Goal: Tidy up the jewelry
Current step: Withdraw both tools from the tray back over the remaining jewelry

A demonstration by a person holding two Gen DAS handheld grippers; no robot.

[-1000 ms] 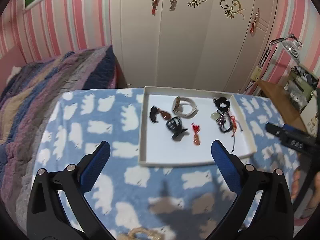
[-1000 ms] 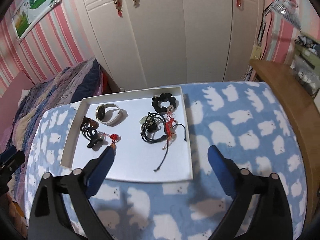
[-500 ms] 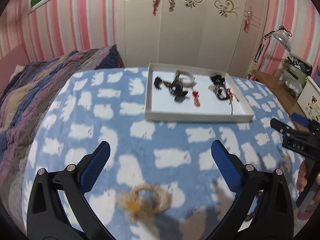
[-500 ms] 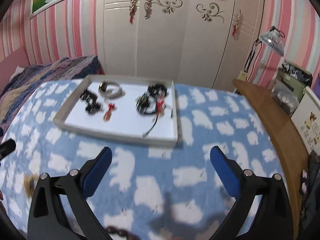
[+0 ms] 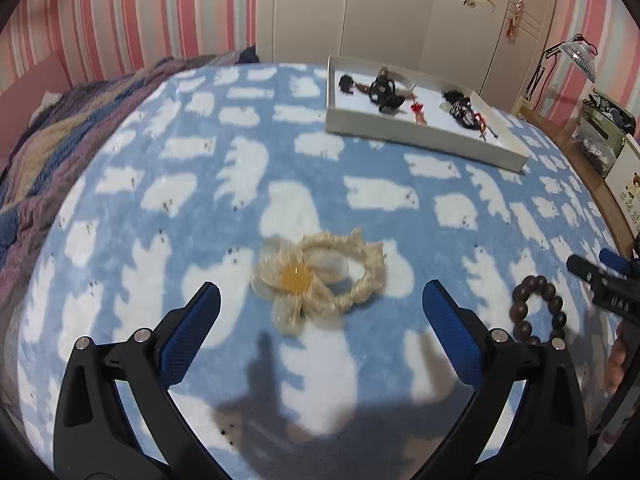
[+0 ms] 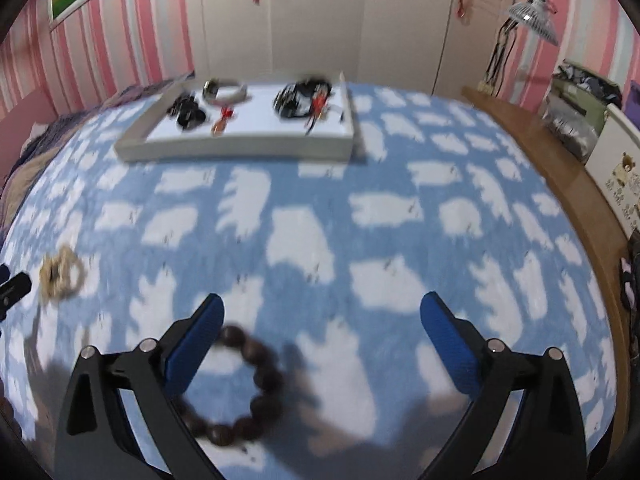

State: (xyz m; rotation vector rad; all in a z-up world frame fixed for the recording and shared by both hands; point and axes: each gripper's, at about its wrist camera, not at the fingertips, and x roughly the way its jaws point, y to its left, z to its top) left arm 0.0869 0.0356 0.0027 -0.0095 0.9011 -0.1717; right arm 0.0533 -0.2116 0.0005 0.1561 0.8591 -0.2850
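One white tray (image 5: 420,136) far back on the blue blanket (image 5: 240,184), holding dark hair ties, a clip, a watch. Left gripper (image 5: 316,304) spread wide, empty, cream flower scrunchie (image 5: 316,280) between its fingers. Right gripper (image 6: 320,316) likewise agape, brown bead bracelet (image 6: 244,384) beside its left finger.

Both claws (image 5: 316,304) (image 6: 320,314) wide (empty)

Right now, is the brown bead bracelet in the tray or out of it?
Out. The bead bracelet lies on the blue blanket near the open right gripper, well short of the tray.
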